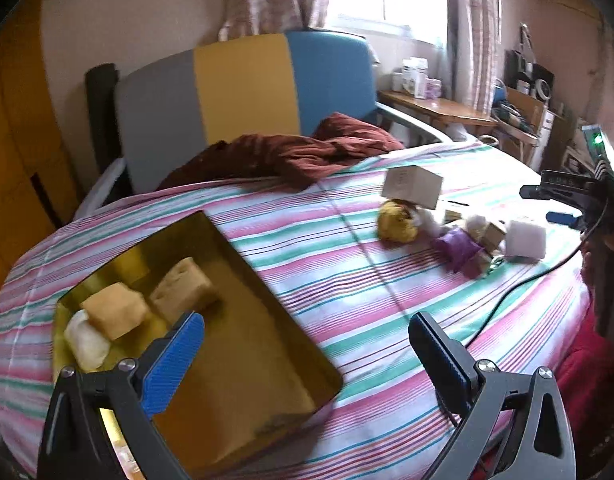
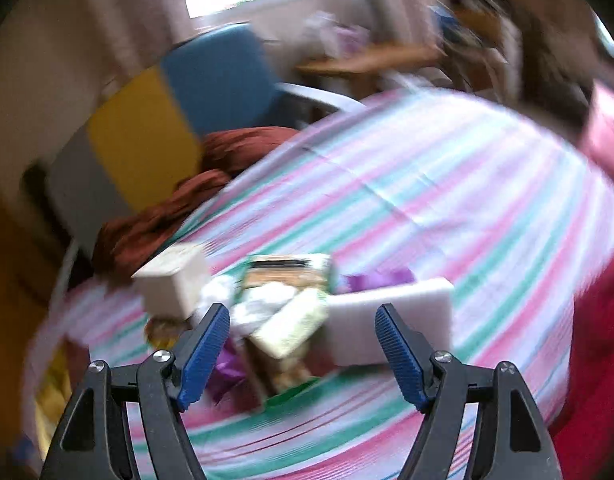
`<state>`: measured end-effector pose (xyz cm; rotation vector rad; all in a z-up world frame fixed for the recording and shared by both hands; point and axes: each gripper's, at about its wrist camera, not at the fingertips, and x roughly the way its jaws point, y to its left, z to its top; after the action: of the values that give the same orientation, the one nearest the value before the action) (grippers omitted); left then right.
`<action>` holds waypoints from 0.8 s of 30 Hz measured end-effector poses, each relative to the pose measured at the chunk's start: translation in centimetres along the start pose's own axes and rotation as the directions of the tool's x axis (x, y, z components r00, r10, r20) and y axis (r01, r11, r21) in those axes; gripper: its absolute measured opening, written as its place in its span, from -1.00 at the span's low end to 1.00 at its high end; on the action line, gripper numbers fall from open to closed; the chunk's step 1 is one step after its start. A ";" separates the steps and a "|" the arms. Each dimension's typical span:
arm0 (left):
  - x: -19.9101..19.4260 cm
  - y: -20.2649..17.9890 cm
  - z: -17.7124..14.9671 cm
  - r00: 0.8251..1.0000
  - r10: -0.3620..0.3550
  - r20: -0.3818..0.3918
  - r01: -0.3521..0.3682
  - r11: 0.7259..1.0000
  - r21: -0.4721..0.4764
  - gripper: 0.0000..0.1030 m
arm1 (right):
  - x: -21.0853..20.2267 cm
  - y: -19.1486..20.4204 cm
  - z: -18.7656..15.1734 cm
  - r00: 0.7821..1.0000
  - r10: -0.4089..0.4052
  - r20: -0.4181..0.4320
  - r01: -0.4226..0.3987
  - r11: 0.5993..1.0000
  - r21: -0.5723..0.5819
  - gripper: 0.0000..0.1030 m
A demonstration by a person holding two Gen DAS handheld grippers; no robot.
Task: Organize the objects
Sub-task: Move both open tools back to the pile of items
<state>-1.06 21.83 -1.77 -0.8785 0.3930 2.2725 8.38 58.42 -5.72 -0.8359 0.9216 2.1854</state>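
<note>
A gold metal tray (image 1: 291, 344) lies on the striped bed and holds a tan block (image 1: 115, 312), a beige sponge-like block (image 1: 185, 286) and a white lump (image 1: 85, 340). My left gripper (image 1: 307, 336) hangs open over the tray's near right side, nothing between its fingers. Farther right is a pile: a beige box (image 1: 413, 186) on a yellow plush (image 1: 397, 222), a purple wrapper (image 1: 459, 250) and a white foam block (image 1: 527, 238). My right gripper (image 2: 303, 328) is open just above that pile, blurred, over a pale box (image 2: 293, 326) and the foam block (image 2: 391, 320). It also shows as the right gripper (image 1: 563, 210) at the edge.
A dark red cloth (image 1: 291, 152) lies bunched at the head of the bed before a grey, yellow and blue headboard (image 1: 243, 88). A black cable (image 1: 519, 288) runs across the sheet at the right. A cluttered wooden desk (image 1: 435, 108) stands beyond. Red fabric (image 2: 599, 340) at right.
</note>
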 end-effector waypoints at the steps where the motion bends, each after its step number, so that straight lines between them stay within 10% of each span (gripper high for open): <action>1: 0.3 -0.4 0.3 1.000 -0.012 -0.005 0.012 1.000 0.004 0.99 | 0.0 -0.6 0.1 1.000 0.003 -0.002 -0.003 1.000 0.030 0.49; 24: 12.1 -10.4 5.3 0.922 -0.318 -0.220 0.307 0.948 -0.084 0.54 | 0.7 -4.7 0.2 0.994 0.107 -0.015 -0.099 0.954 0.282 0.49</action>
<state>-3.30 37.82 -6.61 -1.1486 0.2769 1.8993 11.29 61.47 -7.91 -0.6982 1.2811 2.0664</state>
